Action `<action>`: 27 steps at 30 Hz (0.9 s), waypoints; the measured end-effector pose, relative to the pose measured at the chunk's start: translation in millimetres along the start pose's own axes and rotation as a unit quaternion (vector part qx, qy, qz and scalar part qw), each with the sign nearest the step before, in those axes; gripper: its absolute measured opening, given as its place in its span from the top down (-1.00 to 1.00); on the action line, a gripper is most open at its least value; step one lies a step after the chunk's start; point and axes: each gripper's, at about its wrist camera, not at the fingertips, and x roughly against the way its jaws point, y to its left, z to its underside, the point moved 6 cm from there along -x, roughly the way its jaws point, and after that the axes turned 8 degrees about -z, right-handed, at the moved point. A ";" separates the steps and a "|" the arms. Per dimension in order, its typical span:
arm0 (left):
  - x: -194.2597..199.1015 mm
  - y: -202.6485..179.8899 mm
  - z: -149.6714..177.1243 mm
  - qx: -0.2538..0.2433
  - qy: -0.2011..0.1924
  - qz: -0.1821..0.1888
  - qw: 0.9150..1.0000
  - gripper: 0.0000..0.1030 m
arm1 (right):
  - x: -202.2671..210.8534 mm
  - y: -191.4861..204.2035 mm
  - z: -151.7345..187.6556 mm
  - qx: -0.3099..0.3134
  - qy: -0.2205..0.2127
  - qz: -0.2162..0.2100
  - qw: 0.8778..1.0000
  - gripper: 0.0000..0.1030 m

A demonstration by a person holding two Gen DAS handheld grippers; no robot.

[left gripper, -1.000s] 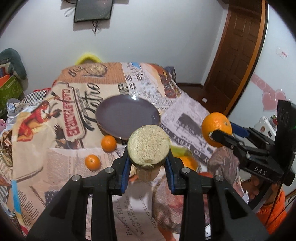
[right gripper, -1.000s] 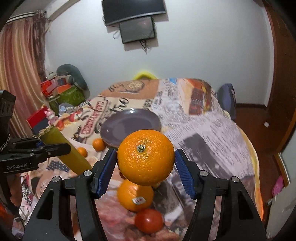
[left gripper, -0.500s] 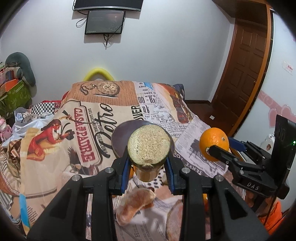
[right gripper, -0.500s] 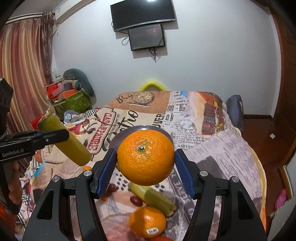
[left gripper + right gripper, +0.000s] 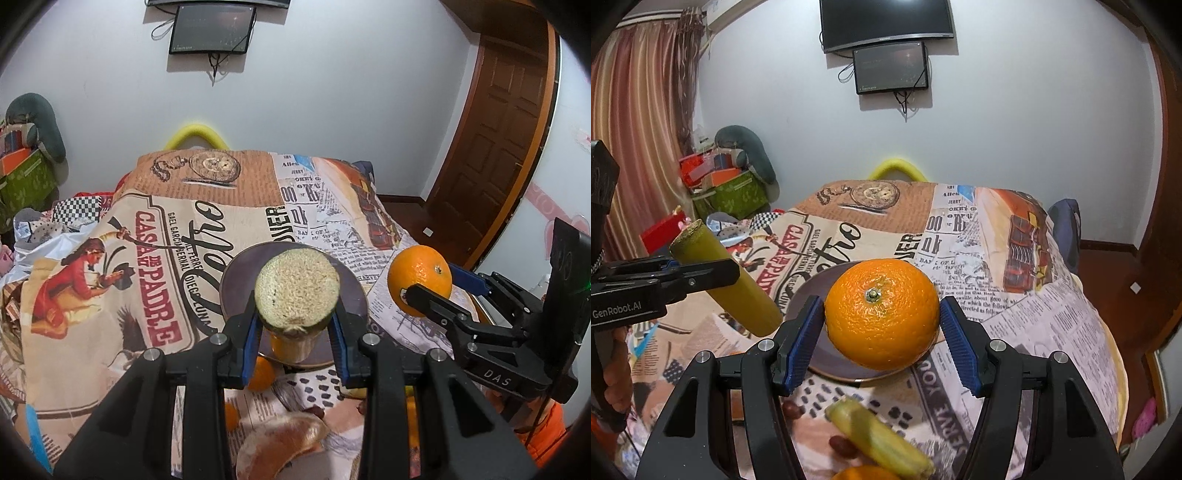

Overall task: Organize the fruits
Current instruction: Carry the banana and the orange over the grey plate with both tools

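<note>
My left gripper [image 5: 297, 325] is shut on a yellow-green sugarcane piece [image 5: 297, 291], seen end-on, held in the air in front of the dark plate [image 5: 236, 280]. The same piece [image 5: 724, 280] shows at the left of the right wrist view. My right gripper [image 5: 882, 328] is shut on a large orange [image 5: 882, 312], held in front of the plate [image 5: 812, 291]. That orange [image 5: 419, 278] shows at the right of the left wrist view. Small oranges [image 5: 260, 373], a peeled segment [image 5: 280, 443], another cane piece [image 5: 879, 439] and dark grapes [image 5: 792, 408] lie on the printed cloth.
A printed newspaper-style cloth [image 5: 166, 236] covers the table. A yellow chair back [image 5: 195, 134] stands at its far end. Boxes and clutter [image 5: 727, 184] stand at the left, a wooden door [image 5: 491, 147] at the right, screens [image 5: 890, 66] on the wall.
Both grippers have risen and tilted up, each still holding its fruit. The plate now sits lower and closer behind the held fruits, and more wall is visible.
</note>
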 end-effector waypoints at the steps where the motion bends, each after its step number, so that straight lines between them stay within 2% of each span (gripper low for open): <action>1: -4.2 1.2 -0.5 0.001 0.002 0.001 1.000 0.36 | -3.8 -1.0 -0.1 0.002 0.002 0.001 1.000 -0.19; 11: -51.2 11.5 -5.4 0.019 0.035 0.017 0.999 0.36 | -39.6 -5.5 4.1 0.016 0.034 0.002 0.999 -0.19; 27: -110.0 17.0 -9.4 0.032 0.096 0.043 0.994 0.36 | -87.7 -16.4 17.3 0.029 0.116 0.008 0.993 -0.19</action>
